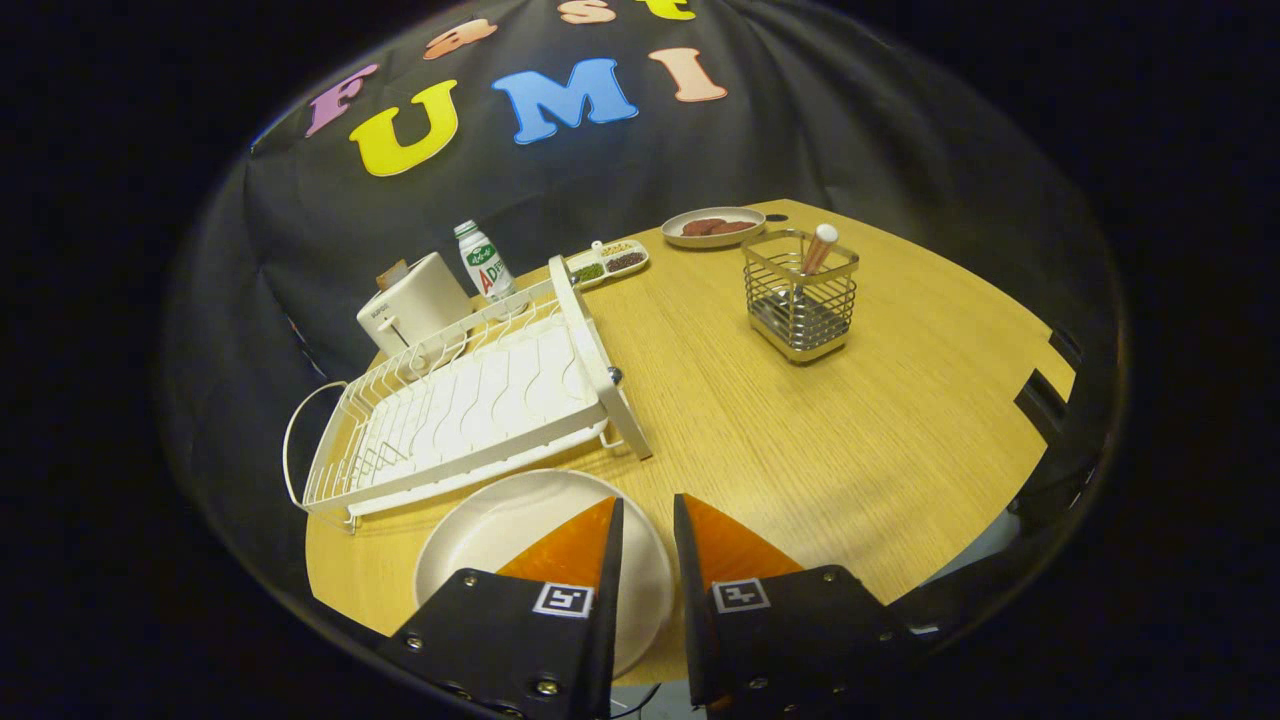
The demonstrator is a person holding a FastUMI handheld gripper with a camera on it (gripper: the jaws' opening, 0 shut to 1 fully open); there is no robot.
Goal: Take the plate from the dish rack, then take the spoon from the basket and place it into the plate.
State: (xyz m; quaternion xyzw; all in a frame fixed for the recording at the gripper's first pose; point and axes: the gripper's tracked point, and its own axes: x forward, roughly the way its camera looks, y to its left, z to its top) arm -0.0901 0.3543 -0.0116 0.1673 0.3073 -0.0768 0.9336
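Two wedge-shaped gripper (648, 520) fingers (575, 550) at bottom centre, tips a narrow gap apart, gripping nothing, poised over the near table edge. Beneath the left finger, a round, smooth, cream plate (490, 540) lying flat on the wooden table (800, 440), its right rim running under the gap between the fingers; contact with the plate impossible to tell. Just beyond the plate, toward centre left, a white wire dish rack (470, 410) with curved ribs, a looped handle at its left end and a flat tray under it, standing empty. Pale oak-grain tabletop with rounded edge. Right of centre, well apart from the fingers, a square metal wire basket (800, 295) with a pale, round-ended spoon (818, 247) handle leaning upright inside. At upper centre, an oval dish (712, 227) carrying dark reddish pieces, beside a small divided tray (607, 263) of green and dark grains. Behind the rack, at upper left, a boxy cream toaster (412, 302) and a small white bottle (485, 262) with green cap. Black cloth wall behind.
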